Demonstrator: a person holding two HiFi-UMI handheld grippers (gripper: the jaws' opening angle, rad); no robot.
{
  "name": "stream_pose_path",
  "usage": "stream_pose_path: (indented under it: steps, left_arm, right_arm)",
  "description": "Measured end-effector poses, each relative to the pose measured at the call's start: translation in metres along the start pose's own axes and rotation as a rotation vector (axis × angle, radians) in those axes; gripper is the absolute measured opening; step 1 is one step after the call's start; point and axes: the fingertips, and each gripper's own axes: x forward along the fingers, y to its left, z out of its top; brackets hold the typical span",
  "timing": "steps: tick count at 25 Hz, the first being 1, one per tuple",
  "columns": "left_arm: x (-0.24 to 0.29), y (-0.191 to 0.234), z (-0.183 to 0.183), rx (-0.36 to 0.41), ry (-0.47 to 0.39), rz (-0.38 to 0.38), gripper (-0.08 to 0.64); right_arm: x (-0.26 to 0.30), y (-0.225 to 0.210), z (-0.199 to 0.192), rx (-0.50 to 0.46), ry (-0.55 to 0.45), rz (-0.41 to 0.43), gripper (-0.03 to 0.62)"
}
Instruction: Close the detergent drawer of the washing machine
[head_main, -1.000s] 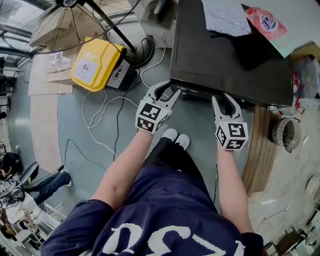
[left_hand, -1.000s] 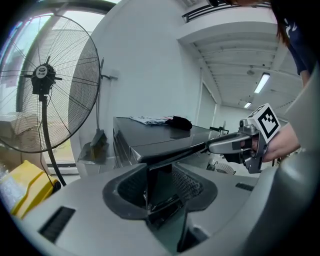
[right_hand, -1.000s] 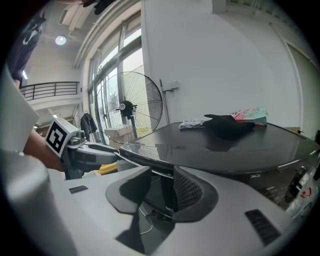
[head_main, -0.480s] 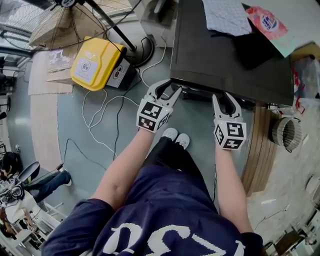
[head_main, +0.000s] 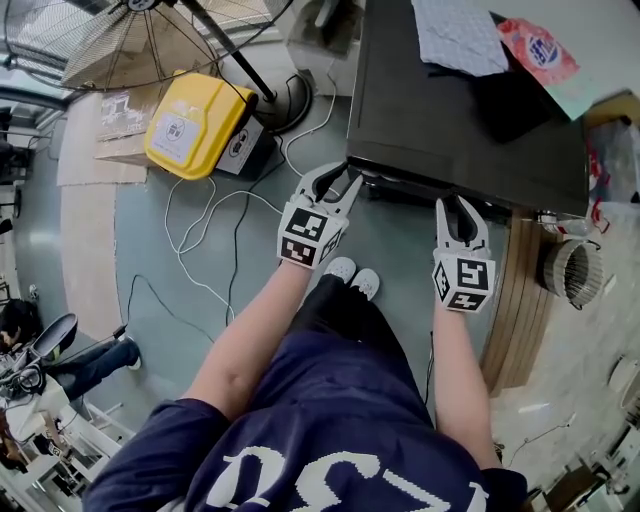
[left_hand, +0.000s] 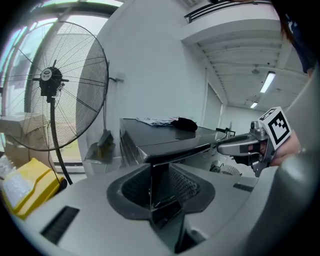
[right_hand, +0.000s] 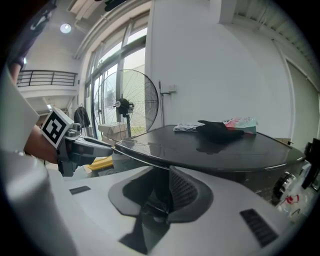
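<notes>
One dark washing machine (head_main: 460, 110) stands far right. Its detergent drawer (head_main: 395, 188) seems to be the dark ledge under its near edge, between the two grippers. The left gripper (head_main: 336, 184), at the machine's near-left corner, and the right gripper (head_main: 457, 208) have just been closing, but both sets of jaws stand apart, gripping nothing.

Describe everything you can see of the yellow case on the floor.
The yellow case is a bright, smooth box, plastic by its look, with rounded corners and a white label with dark print on its upper face. It looks closed and lies flat on the grey floor, between flattened cardboard and the fan's round base. A small dark box with its own white label sits against the side toward that base, and white cables lie on the floor close by.
</notes>
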Motion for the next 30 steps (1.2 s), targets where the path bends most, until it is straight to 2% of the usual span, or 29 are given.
stream_pose_path:
  steps: [2,4,7,10,15,30]
  left_arm:
    - [-0.005,0.004,0.000,-0.014,-0.006,0.041,0.079]
    - [-0.012,0.005,-0.001,-0.003,-0.013,0.052,0.030]
    - [-0.016,-0.007,-0.001,0.044,-0.019,0.015,0.020]
    - [-0.011,-0.016,-0.001,0.051,-0.021,-0.007,0.020]
    - [0.002,-0.015,-0.003,0.052,0.010,0.011,0.020]
    - [0.005,-0.012,-0.003,0.017,0.011,0.044,0.018]
  right_arm:
    - [-0.004,-0.001,0.001,0.001,-0.008,0.005,0.046]
    - [-0.003,0.005,0.001,0.009,-0.010,0.017,0.017]
    - [0.000,0.010,0.001,0.029,-0.009,0.032,0.017]
    - [0.006,0.013,0.000,0.029,0.001,0.035,0.017]
    - [0.012,0.012,-0.002,0.035,0.018,0.022,0.017]
    - [0.015,0.008,-0.002,0.067,0.030,-0.011,0.017]
